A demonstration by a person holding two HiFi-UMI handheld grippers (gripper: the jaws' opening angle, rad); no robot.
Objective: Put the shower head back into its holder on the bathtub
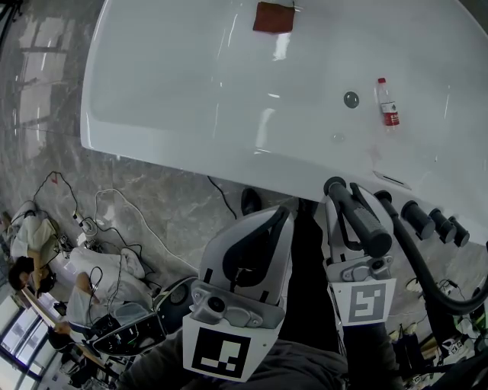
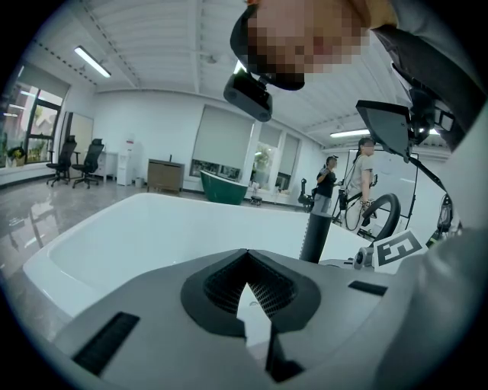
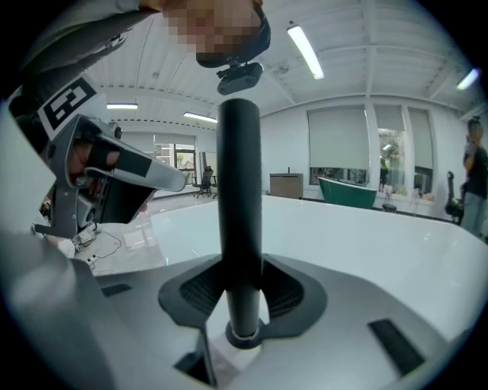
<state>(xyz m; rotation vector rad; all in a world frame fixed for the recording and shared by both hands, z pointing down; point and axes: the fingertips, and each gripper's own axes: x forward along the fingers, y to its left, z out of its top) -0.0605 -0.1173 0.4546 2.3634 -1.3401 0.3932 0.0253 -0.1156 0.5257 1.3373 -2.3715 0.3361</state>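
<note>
The black shower head handle [image 1: 358, 218] stands upright between the jaws of my right gripper [image 1: 352, 204], which is shut on it. Its black hose [image 1: 418, 268] curves away to the lower right. In the right gripper view the handle [image 3: 240, 213] rises straight up out of the right gripper [image 3: 242, 305]. A row of black fittings [image 1: 427, 219] sits on the white bathtub's rim [image 1: 229, 152], just right of the handle. My left gripper [image 1: 284, 213] hangs beside the tub, shut with nothing in it [image 2: 252, 297]. The handle [image 2: 314, 236] also shows in the left gripper view.
Inside the tub lie a red-brown cloth [image 1: 273, 17], a drain [image 1: 351, 99] and a small water bottle [image 1: 387, 103]. On the marble floor at the lower left are cables [image 1: 114, 228] and seated people [image 1: 30, 259]. More people stand far off [image 2: 364, 183].
</note>
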